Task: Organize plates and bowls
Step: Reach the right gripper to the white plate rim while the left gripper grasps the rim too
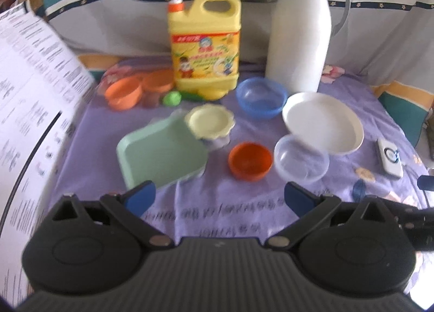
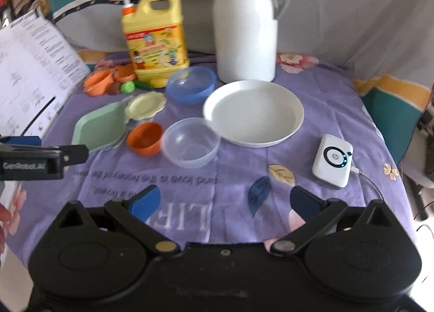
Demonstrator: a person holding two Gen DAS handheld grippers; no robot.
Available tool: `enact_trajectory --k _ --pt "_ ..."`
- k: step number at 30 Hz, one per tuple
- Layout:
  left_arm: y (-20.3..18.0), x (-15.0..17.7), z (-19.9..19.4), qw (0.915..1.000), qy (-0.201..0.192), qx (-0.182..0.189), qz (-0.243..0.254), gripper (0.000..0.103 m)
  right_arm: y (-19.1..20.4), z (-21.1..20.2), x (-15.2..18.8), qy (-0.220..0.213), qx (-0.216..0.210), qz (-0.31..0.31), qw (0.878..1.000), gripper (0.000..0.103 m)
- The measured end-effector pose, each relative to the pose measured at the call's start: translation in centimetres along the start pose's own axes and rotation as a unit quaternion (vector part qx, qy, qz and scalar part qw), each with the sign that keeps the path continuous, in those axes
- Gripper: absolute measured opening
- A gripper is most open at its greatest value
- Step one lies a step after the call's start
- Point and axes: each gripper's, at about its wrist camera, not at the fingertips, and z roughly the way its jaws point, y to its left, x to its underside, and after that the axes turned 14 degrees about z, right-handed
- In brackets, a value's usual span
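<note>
On the purple-clothed desk point(image 2: 325, 111), the white jug point(image 2: 245, 27) and yellow soap bottle point(image 2: 156, 41) stand at the back. The white plate point(image 2: 253, 112) lies right of centre, the green tray point(image 2: 101, 126) at left. The blue bowl point(image 2: 190, 84) sits behind the clear bowl point(image 2: 190, 142), whose rim touches the plate, beside the orange bowl point(image 2: 145, 138). Left gripper point(image 1: 219, 195) and right gripper point(image 2: 223, 200) hover spread wide, holding nothing.

Soft, even daylight, faint shadows; both fisheye views are slightly blurred and bent at the edges.
</note>
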Motion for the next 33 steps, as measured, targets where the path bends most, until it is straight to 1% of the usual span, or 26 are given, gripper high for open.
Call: enact_trajectory --k 2,6,8,10,12,13,14,17,18,19,20,21,22,23,24,26,28,30,33 --pt "-0.6 -1.7 1.0 0.9999 -0.002 0.001 0.012 0.103 -1.3 0.9 -1.6 -0.005 0.01 0.011 1.0 0.103" --pt "-2.1 -4.8 3.5 0.999 -0.004 -0.003 0.045 0.103 -4.3 3.6 -5.5 -0.008 0.021 0.055 0.998 0.102" --pt "-2.9 -6.2 5.1 0.9986 0.0 -0.001 0.052 0.103 -5.6 5.1 -7.3 -0.012 0.019 0.065 0.998 0.088" --pt "-3.3 -7.2 6.7 0.9987 0.007 0.006 0.051 0.103 -6.5 7.0 -9.0 -0.006 0.022 0.066 0.998 0.083" --pt "-3.9 -8.2 8.3 0.9985 0.016 0.015 0.049 0.103 -7.4 9.0 -10.4 0.001 0.025 0.067 0.997 0.073" --pt "-4.2 -8.6 9.1 0.9984 0.019 0.02 0.049 0.103 -8.0 10.1 -11.1 0.005 0.027 0.069 0.997 0.064" --pt "-4.5 -9.0 9.7 0.9982 0.021 0.024 0.051 0.103 -8.6 11.2 -11.6 0.008 0.029 0.073 0.997 0.06" --pt "-5.5 -9.8 11.4 0.9978 0.024 0.028 0.055 0.103 -9.9 14.2 -12.3 0.025 0.033 0.087 0.995 0.038" --pt "-5.8 -10.0 12.0 0.9977 0.026 0.031 0.054 0.101 -10.3 15.2 -12.4 0.033 0.033 0.09 0.995 0.035" --pt "-6.0 -10.2 12.4 0.9976 0.027 0.034 0.053 0.099 -10.4 16.2 -12.5 0.038 0.034 0.09 0.995 0.026" --pt "-6.2 -10.4 12.9 0.9974 0.03 0.039 0.052 0.094 -10.6 17.0 -12.4 0.042 0.037 0.088 0.995 0.018" --pt "-6.5 -10.6 13.4 0.9971 0.034 0.045 0.051 0.09 -10.7 17.8 -12.4 0.045 0.04 0.086 0.994 0.014" --pt "-6.7 -10.8 13.8 0.9968 0.036 0.05 0.052 0.088 -10.9 18.4 -12.3 0.048 0.044 0.083 0.994 0.011" --pt "-7.1 -11.0 14.2 0.9963 0.038 0.055 0.054 0.083 -11.0 19.0 -12.1 0.048 0.044 0.082 0.994 0.01" --pt "-7.5 -11.2 14.6 0.9957 0.041 0.06 0.058 0.08 -11.2 19.3 -12.1 0.047 0.043 0.081 0.995 0.009" --pt "-8.4 -11.5 15.3 0.9943 0.046 0.066 0.071 0.077 -11.4 19.4 -11.9 0.038 0.049 0.073 0.995 0.007" --pt "-9.3 -11.7 15.9 0.9934 0.05 0.067 0.078 0.076 -12.0 19.2 -11.8 0.027 0.068 0.072 0.995 0.007" --pt "-10.4 -12.1 16.5 0.9927 0.052 0.068 0.084 0.076 -13.2 19.1 -11.9 0.018 0.079 0.088 0.993 0.007" --pt "-12.0 -12.8 17.3 0.9915 0.055 0.073 0.093 0.076 -14.8 19.3 -11.9 0.021 0.067 0.116 0.991 0.007"
